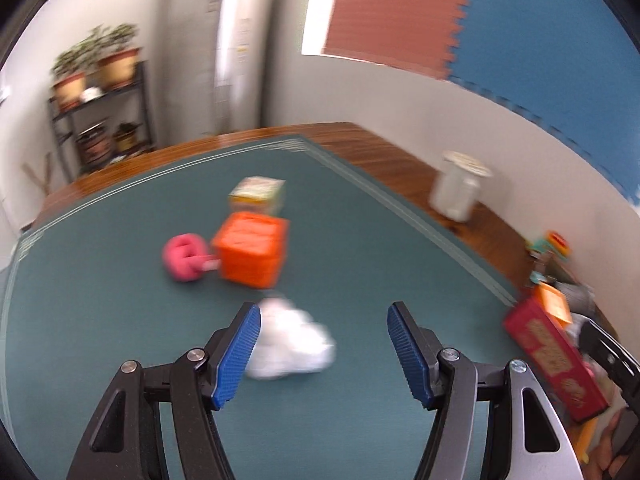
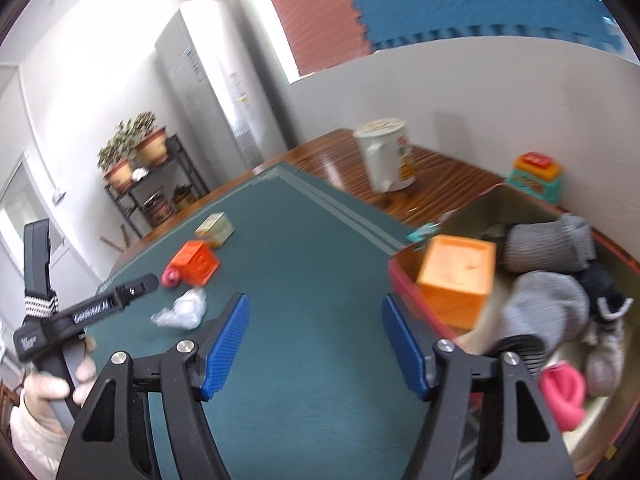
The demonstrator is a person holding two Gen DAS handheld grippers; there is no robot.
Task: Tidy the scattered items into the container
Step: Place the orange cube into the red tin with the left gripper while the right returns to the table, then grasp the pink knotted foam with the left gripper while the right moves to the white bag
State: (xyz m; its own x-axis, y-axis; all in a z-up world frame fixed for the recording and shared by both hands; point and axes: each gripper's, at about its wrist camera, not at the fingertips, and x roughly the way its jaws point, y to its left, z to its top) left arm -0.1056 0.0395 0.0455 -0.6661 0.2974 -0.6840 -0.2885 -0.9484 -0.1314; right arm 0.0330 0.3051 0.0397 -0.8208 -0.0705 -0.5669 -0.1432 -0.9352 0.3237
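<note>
- left gripper (image 1: 324,350): jaws apart, nothing between the blue pads (image 1: 240,356); white crumpled item (image 1: 292,340) lies on the green mat (image 1: 120,280) just past the fingertips, partly behind the left pad; no contact visible
- right gripper (image 2: 316,342): jaws apart, empty; bare mat between the pads (image 2: 226,344)
- container (image 2: 404,280): red-walled box at the right edge of the mat, just beside the right gripper's right finger; seen in the left wrist view as a red printed side at far right
- in the container: orange cube (image 2: 456,280) at the near-left corner, tilted; grey socks (image 2: 548,308); a dark sock, partly hidden; pink roll (image 2: 564,394) at the near side
- still out on the mat: orange block (image 1: 252,250), pink rolled item (image 1: 184,256) touching its left side; small printed box (image 1: 258,194) just behind the orange block; white crumpled item nearer the grippers, apart from that cluster
- person's hand (image 2: 44,392) at lower left of the right wrist view, wrapped around the black handle of the left gripper
- off the mat on the wooden tabletop (image 1: 380,152): white lidded jar (image 1: 458,188) near the wall; colourful toy (image 2: 534,176) by the wall behind the container
- background: plant shelf (image 1: 100,108) with potted plants; blue and red foam mats on the wall
- both views motion-blurred; small print unreadable
</note>
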